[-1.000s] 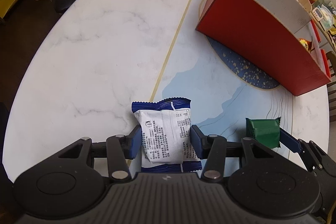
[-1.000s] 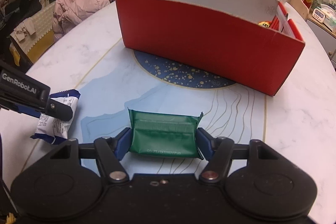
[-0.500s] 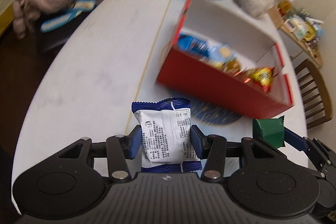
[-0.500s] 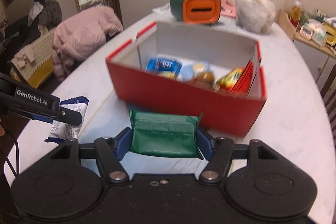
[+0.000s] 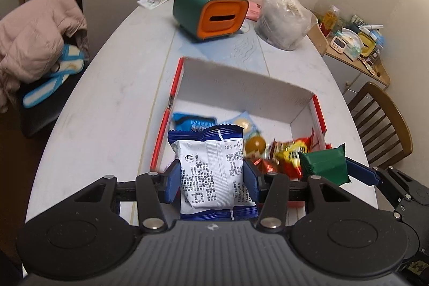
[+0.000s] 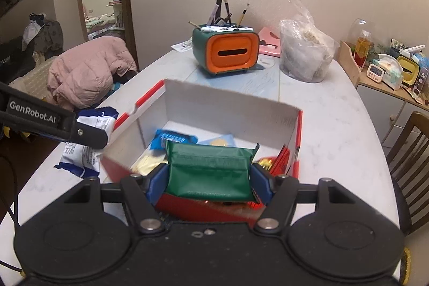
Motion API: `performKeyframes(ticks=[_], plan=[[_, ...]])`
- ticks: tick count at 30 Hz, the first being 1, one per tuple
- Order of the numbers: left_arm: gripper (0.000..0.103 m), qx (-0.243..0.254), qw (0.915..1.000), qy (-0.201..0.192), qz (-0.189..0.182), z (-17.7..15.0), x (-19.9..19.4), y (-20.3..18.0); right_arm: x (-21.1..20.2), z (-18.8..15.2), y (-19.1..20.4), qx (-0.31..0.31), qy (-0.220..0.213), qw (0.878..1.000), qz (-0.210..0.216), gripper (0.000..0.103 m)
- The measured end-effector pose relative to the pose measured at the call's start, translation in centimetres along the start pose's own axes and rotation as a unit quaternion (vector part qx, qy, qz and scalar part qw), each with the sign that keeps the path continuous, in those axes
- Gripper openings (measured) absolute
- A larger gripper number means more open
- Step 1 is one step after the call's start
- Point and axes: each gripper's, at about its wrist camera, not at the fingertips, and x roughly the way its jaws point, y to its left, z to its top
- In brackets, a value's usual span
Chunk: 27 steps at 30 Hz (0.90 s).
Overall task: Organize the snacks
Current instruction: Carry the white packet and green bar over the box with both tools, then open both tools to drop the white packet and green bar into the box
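While both packets hang above the red box: the drop into it looks like the step in hand.
Left hand-held gripper [image 5: 211,176]: pinching a white-and-blue snack packet [image 5: 214,173] by its two long sides, the packet's long axis running near to far along the fingers.
Right hand-held gripper [image 6: 207,180]: pinching a green snack packet [image 6: 210,170] at its two short ends, its long axis running left to right across the fingers.
Red box [image 6: 230,103]: open-topped, white inside, standing on the white marble table [image 6: 335,119]; it lies directly ahead of and below both packets.
Contents: a blue wrapper [image 6: 171,140] at the left, a red-and-yellow packet [image 5: 291,156] at the right, other snacks between.
Deciding relation: the green packet sits over the box's near wall toward the right; the white-and-blue one sits over the near-left corner, close to the left wall, so the right hand seems better centred.
Risk, as a judgement: a left release too near the left wall could land the packet on the rim.
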Motion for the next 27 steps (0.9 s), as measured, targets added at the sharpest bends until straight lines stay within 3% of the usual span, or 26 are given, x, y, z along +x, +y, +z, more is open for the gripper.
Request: performKeyframes(ticks=[13,27], plan=[[0.048,0.056,0.9976,0.040,0.010,3.7,6.6,-2.4,5.6,2.6,-1.5,-0.015,0.030,0.999,0.015,0.065],[0.049,0.066,0.9916,0.104,0.039,3.5,12.5,-2.1,10.6,1.5,-0.8,-0.067,0.096,0.993,0.013,0.066]])
